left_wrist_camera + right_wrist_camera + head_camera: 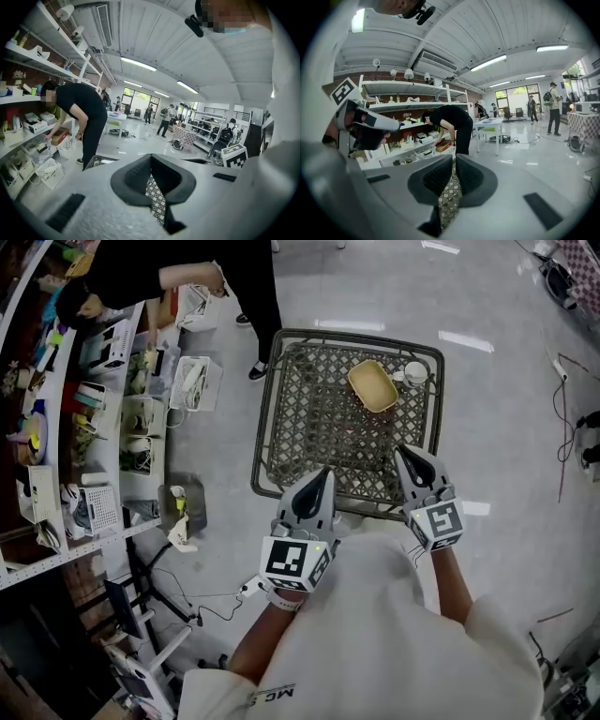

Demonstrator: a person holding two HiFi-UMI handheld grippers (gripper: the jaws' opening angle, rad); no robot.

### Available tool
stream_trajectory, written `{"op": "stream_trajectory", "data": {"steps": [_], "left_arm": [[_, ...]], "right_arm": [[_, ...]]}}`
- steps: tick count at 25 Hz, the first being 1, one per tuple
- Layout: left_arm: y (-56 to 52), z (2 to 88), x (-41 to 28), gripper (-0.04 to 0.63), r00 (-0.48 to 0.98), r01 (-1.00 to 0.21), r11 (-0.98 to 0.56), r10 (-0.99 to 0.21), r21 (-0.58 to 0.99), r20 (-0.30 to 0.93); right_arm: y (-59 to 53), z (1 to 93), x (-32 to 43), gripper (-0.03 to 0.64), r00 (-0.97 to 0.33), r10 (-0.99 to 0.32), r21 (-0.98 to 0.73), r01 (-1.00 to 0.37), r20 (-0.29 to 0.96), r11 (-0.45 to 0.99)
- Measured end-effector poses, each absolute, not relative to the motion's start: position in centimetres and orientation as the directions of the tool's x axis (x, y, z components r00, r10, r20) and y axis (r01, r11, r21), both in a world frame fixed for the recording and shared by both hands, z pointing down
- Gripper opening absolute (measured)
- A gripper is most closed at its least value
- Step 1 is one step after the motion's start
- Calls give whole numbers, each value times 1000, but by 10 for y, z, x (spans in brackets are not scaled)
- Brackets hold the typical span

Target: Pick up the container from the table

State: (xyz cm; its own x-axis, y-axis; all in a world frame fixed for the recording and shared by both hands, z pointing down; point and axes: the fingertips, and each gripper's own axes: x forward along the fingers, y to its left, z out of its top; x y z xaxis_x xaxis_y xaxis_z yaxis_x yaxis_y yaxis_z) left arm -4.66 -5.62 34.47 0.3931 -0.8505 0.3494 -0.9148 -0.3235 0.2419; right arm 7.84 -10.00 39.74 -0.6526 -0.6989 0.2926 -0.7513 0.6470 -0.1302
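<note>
A shallow yellow container lies on the far right part of a dark metal lattice table, with a small white cup just to its right. Both grippers hover over the table's near edge, well short of the container, and they hold nothing. My left gripper sits at the near middle edge with its jaws shut. My right gripper is nearer the container and also shut. In the left gripper view the left gripper shows pads meeting over the lattice. The right gripper view shows the right gripper likewise.
A person in black bends over cluttered shelves to the left of the table. White wire baskets stand on the floor beside the table's left side. Cables trail over the grey floor at the right.
</note>
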Motion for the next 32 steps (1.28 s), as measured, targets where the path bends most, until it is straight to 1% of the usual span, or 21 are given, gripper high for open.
{"op": "stream_trajectory", "data": {"steps": [7,11,25,32], "left_arm": [[-70,357,-49,13,400,-912,-324,-837,250,374],[-77,368,-52,14,395,-914,-311,-829,260,397],[-96,424,-63,14,384,-915,-264,-801,304,460],[-101,448,-67,14,373,-919,-244,-789,308,488]], "right_arm": [[-130,429,69,21,-638,-691,-100,-755,340,648],[-145,456,63,57,-632,-670,-103,-753,388,650],[-175,557,49,84,-605,-588,-89,-734,536,674],[-181,596,46,101,-590,-568,-45,-715,574,697]]}}
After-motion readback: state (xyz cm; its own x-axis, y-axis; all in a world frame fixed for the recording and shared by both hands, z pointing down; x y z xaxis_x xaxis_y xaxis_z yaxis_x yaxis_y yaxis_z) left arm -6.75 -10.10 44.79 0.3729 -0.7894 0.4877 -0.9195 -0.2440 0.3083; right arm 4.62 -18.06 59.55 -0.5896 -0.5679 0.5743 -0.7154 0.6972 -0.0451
